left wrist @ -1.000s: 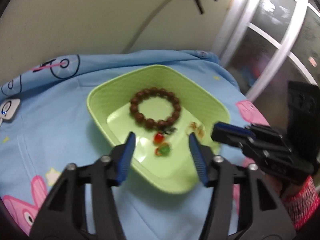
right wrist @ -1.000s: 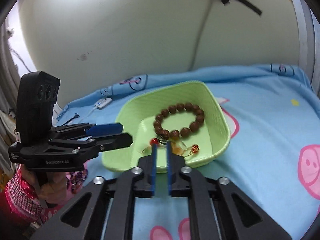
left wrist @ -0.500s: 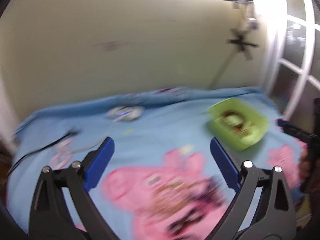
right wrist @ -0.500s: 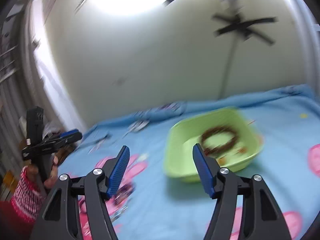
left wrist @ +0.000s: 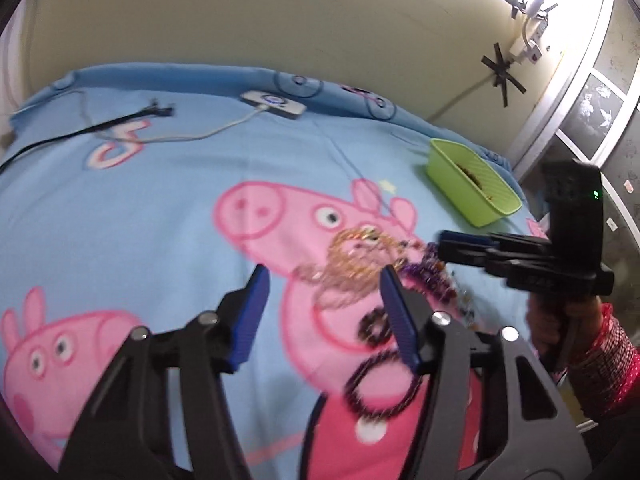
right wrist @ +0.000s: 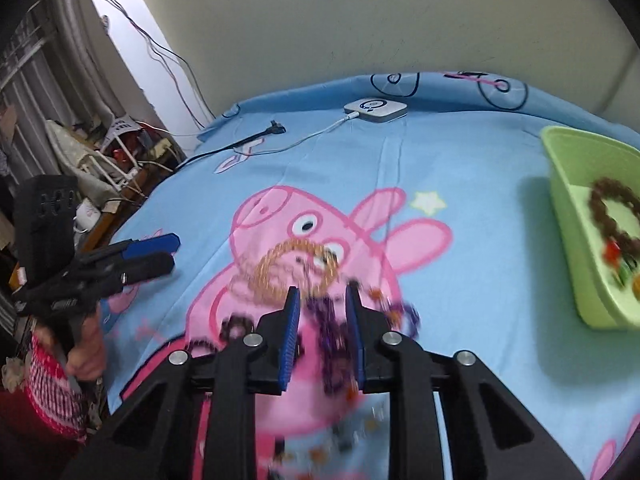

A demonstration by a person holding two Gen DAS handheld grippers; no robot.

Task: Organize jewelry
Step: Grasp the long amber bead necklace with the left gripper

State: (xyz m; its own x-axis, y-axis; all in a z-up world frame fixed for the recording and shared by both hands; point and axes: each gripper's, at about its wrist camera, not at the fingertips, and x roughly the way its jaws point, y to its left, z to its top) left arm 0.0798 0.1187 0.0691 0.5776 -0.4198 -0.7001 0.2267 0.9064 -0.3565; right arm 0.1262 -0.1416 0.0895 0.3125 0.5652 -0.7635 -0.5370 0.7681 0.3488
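A heap of jewelry lies on the blue pig-print sheet: a gold chain [left wrist: 356, 258] [right wrist: 280, 268], purple beads [left wrist: 430, 270] [right wrist: 332, 320] and a dark bead bracelet [left wrist: 380, 376]. My left gripper [left wrist: 322, 296] is open, just short of the gold chain. My right gripper [right wrist: 322, 296] is open, its jaws either side of the purple beads; it also shows in the left wrist view [left wrist: 460, 246]. The green tray [left wrist: 472, 184] [right wrist: 576, 216] at the far right holds a brown bead bracelet [right wrist: 616, 216] and small coloured pieces.
A white charger puck [left wrist: 274, 102] [right wrist: 376, 109] with its cable and a black cable [left wrist: 100, 124] lie at the back of the bed. The wall is behind, a window frame at the right, clutter beyond the bed's left edge [right wrist: 112, 148].
Both grippers pulled back from the green tray and swung left to the jewelry heap. The right gripper, shut a second ago, opened wide and has since narrowed around the purple beads.
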